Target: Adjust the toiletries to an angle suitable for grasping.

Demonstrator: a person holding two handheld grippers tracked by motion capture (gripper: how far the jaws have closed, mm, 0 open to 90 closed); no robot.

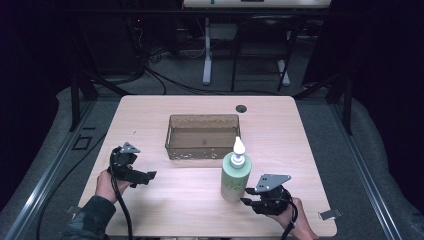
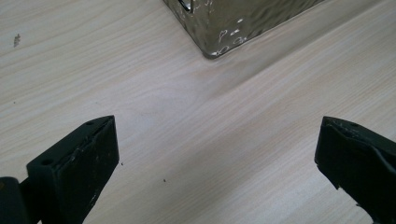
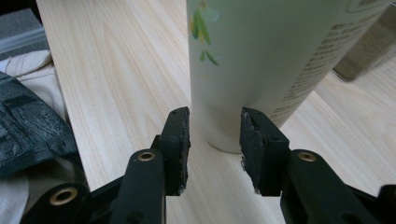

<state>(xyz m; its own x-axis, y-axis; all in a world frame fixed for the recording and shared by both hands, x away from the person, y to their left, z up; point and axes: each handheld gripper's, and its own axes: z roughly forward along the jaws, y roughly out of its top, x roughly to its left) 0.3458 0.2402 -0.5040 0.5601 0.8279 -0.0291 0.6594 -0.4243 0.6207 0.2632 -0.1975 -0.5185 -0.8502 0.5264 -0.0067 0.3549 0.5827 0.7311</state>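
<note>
Your right gripper [image 3: 212,135], jaws narrowly parted, nears the upright bottle [image 1: 235,176]; a nudge could topple it. Left gripper [image 2: 215,154] gapes wide.

Your left gripper [image 1: 131,170] and right gripper [image 1: 266,197] are black, each topped by a grey three-cornered plate with small holes. A black cable trails from each. The right gripper's jaws are flat, scuffed black blocks on arms with brass-ringed pivot holes. Your left sleeve [image 1: 90,217] is dark.
</note>
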